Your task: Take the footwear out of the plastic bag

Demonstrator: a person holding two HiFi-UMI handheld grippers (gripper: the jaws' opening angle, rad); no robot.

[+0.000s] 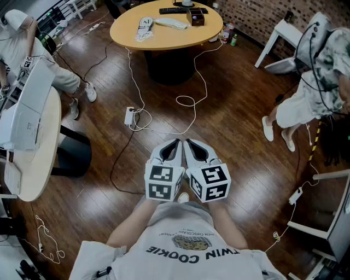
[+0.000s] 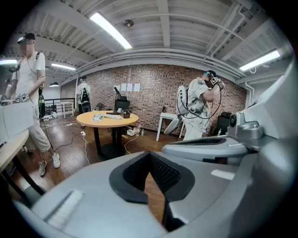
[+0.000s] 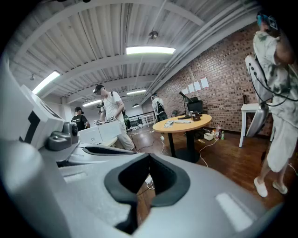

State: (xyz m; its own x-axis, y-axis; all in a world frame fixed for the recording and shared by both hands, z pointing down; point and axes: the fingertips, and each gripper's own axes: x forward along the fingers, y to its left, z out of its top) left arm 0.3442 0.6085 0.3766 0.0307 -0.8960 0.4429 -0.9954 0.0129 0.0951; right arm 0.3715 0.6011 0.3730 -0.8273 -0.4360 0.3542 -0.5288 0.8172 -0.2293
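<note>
Dark plank floor (image 1: 240,109), glossy, seen from above by a standing person. Nearest, left gripper (image 1: 170,149) and right gripper (image 1: 197,150) are held side by side at chest height, marker cubes (image 1: 164,182) touching, a pose judged to be a rest before the first reach. Both tongs are closed, pads drawn together, nothing caught between them; shells are smooth grey-white plastic, pads black and ribbed. Beyond, white cables (image 1: 188,101) are looped loosely across the boards to a power strip (image 1: 130,116). Farther, a round table (image 1: 208,33) with a tan wood top and a dark pedestal is set well apart from the grippers. On it is laid the bag (image 1: 145,27), clear, crinkled, flat; its contents are too small to tell, but the footwear is judged to be inside, not yet taken out. Just beside it lie a pale long item (image 1: 170,23), a black remote (image 1: 178,10) and a dark box (image 1: 195,16). Farthest, a brick wall (image 1: 257,16).
</note>
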